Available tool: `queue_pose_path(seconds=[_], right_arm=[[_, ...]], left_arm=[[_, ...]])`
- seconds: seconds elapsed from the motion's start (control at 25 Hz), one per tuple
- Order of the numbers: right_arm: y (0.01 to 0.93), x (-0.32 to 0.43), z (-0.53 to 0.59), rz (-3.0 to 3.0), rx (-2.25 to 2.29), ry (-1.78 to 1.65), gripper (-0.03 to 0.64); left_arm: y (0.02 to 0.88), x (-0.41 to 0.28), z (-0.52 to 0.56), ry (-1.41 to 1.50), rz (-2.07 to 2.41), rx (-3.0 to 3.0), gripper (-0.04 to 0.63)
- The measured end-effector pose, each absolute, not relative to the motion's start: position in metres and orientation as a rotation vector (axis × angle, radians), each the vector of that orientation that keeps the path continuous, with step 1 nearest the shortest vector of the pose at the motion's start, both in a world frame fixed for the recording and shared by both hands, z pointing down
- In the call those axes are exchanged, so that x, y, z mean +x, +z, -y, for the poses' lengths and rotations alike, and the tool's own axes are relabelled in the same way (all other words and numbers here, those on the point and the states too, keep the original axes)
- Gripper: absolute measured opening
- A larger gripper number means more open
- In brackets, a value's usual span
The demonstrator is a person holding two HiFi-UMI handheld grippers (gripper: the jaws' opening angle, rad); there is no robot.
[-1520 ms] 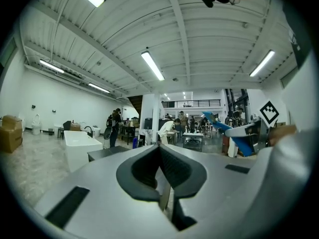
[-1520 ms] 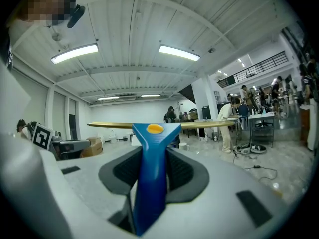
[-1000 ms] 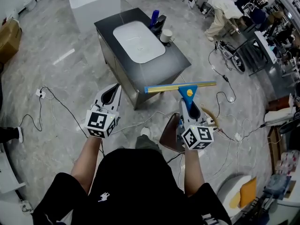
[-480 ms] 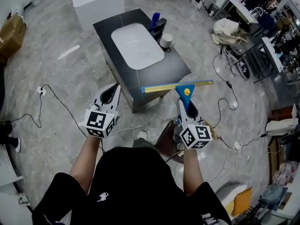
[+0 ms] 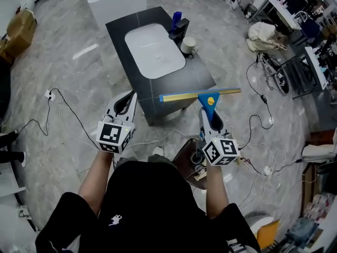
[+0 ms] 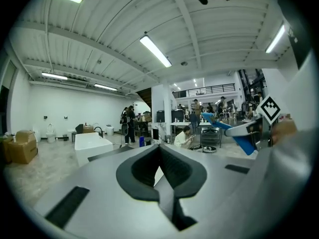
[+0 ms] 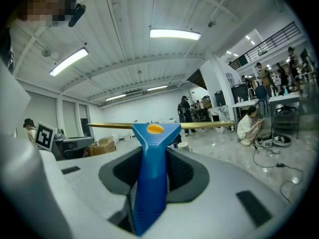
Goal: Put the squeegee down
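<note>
Gripping a squeegee (image 5: 209, 106) by its ribbed blue plastic handle, the right gripper (image 5: 211, 118) has its jaws clamped on it. The long, thin yellow blade is level in the air near the front edge of a dark counter (image 5: 196, 73) with a smooth white oval basin (image 5: 154, 47). The left gripper (image 5: 125, 103) has its jaws together, empty.

The squeegee (image 5: 208, 100) has a bright blue handle with a yellow dot on it. Its long strip is yellow with a bit of blue at one end. The right gripper (image 5: 210, 113) and the left gripper (image 5: 127, 100) are pale grey with black pads (each one carries a cube of black and white squares). The counter (image 5: 197, 75) is dark grey and its sink (image 5: 155, 49) is white. A blue bottle (image 5: 175, 19) stands by a white cup (image 5: 188, 45). The floor (image 5: 63, 78) is grey with cloudy marble marks. The person's shirt (image 5: 147, 204) is black.
</note>
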State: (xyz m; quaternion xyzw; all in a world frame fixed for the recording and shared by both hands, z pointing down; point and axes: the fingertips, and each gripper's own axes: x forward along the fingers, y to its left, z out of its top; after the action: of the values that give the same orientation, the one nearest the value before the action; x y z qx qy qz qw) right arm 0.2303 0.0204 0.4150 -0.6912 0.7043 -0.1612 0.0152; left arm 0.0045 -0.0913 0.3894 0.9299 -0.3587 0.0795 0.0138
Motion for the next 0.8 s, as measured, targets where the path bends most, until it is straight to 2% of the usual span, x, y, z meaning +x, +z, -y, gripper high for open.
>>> queue_pose_path(seconds=[0.8], right_arm=[[0.454, 0.231, 0.040, -2.276, -2.117, -0.620, 0.133]], left_arm=[[0.417, 0.010, 0.149, 0.303, 1.147, 2.806, 0.003]])
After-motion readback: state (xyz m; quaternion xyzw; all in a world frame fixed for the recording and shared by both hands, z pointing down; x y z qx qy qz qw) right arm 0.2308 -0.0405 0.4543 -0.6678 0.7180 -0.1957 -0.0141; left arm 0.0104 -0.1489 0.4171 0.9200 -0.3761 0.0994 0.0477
